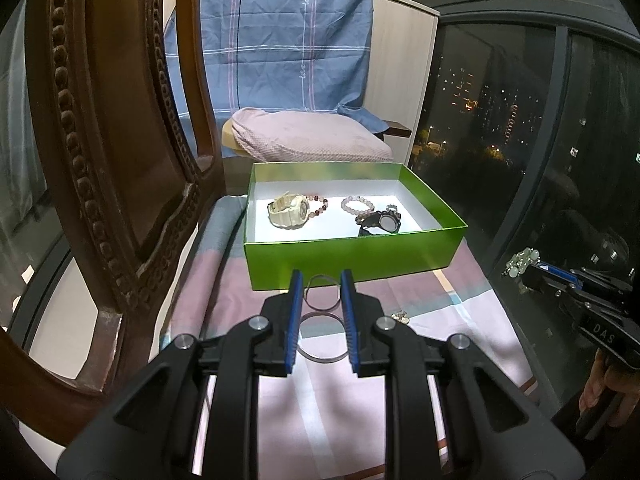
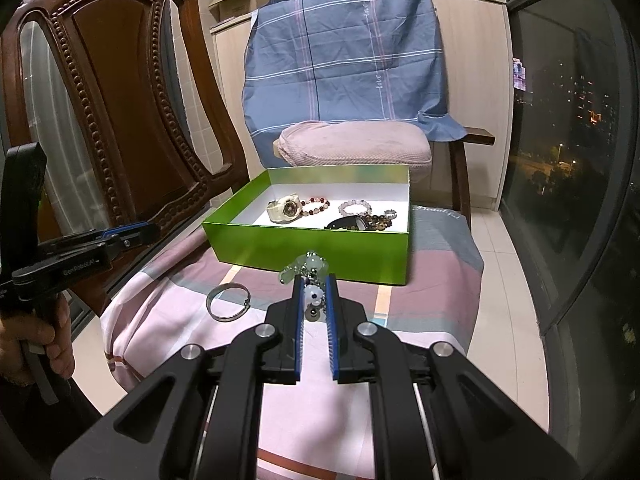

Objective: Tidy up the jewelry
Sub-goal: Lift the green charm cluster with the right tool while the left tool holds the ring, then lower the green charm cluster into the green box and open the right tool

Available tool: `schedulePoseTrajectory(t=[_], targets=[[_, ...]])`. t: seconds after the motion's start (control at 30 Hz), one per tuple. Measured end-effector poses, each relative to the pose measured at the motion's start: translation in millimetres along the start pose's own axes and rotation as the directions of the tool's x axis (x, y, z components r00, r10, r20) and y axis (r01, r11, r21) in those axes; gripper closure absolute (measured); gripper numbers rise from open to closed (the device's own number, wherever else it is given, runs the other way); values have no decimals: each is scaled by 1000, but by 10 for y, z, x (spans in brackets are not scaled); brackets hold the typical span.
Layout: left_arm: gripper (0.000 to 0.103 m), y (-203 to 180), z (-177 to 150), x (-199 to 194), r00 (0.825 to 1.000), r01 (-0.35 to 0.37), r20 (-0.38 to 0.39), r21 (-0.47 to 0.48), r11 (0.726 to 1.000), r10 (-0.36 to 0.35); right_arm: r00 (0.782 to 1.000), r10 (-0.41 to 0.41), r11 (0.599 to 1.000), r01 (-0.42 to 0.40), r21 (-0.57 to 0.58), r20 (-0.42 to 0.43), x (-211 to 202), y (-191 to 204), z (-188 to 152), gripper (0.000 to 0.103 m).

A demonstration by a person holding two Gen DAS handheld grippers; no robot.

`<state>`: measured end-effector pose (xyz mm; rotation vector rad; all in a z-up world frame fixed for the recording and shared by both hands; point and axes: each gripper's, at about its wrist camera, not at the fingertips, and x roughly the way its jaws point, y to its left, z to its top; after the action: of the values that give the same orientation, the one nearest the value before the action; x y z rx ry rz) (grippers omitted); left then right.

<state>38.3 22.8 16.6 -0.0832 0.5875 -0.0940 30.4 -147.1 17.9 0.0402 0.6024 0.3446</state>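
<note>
A green box stands on a striped cloth and holds a cream watch, beaded bracelets and a black watch. A silver bangle lies on the cloth in front of the box. My left gripper is open, its fingers on either side of the bangle, above it. My right gripper is shut on a pale green beaded bracelet, held above the cloth just before the box.
A carved wooden chair back stands close on the left. A pink cushion and blue plaid sheet are behind the box. A dark window is on the right. A small metal piece lies on the cloth.
</note>
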Motion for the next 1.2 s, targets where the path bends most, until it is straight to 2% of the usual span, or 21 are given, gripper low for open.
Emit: schedulePoseTrajectory(t=[0.2, 0.27, 0.47, 0.5, 0.53, 0.57, 0.6, 0.67, 0.77, 0.9, 1.0, 1.1, 1.2], targets=[[84, 27, 26, 63, 1000, 2, -12, -9, 1000, -3, 1000, 5, 1000, -5, 9, 3, 16, -8, 6, 93], [84, 55, 141, 175, 1000, 5, -29, -28, 1000, -6, 1000, 9, 1000, -9, 13, 2, 27, -17, 8, 93], [84, -49, 679, 627, 999, 12, -44, 15, 1000, -11, 999, 24, 999, -23, 41, -23, 109, -75, 1, 93], [78, -49, 739, 702, 999, 18, -49, 8, 1000, -17, 999, 26, 999, -25, 47, -27, 123, -82, -4, 93], [53, -42, 821, 853, 997, 32, -70, -3, 999, -32, 999, 30, 998, -28, 51, -29, 130, -86, -2, 93], [38, -28, 853, 972, 995, 34, -88, -10, 999, -35, 999, 33, 998, -31, 53, -31, 139, -91, 5, 93], [28, 2, 852, 1054, 995, 21, -95, -18, 1000, -23, 999, 33, 998, -31, 54, -31, 143, -89, 7, 93], [30, 70, 791, 1146, 991, -42, -125, -26, 999, 39, 999, 36, 998, -35, 58, -30, 144, -98, 16, 93], [30, 184, 592, 912, 992, -15, -123, -76, 997, 5, 999, 35, 998, -34, 58, -21, 120, -112, 20, 93], [19, 266, 224, 384, 997, -36, -67, -101, 994, 29, 999, 29, 998, -28, 62, -16, 119, -150, 12, 93], [17, 316, 6, 232, 997, -25, -72, -155, 988, 14, 999, 31, 998, -29, 58, -25, 143, -116, -4, 93], [17, 283, -41, 234, 996, -46, -83, -99, 994, 38, 999, 34, 998, -32, 46, -26, 184, -37, 34, 92], [17, 391, -31, 197, 996, -57, -69, -134, 989, 48, 999, 50, 998, -49, 31, -20, 296, 83, 212, 92]])
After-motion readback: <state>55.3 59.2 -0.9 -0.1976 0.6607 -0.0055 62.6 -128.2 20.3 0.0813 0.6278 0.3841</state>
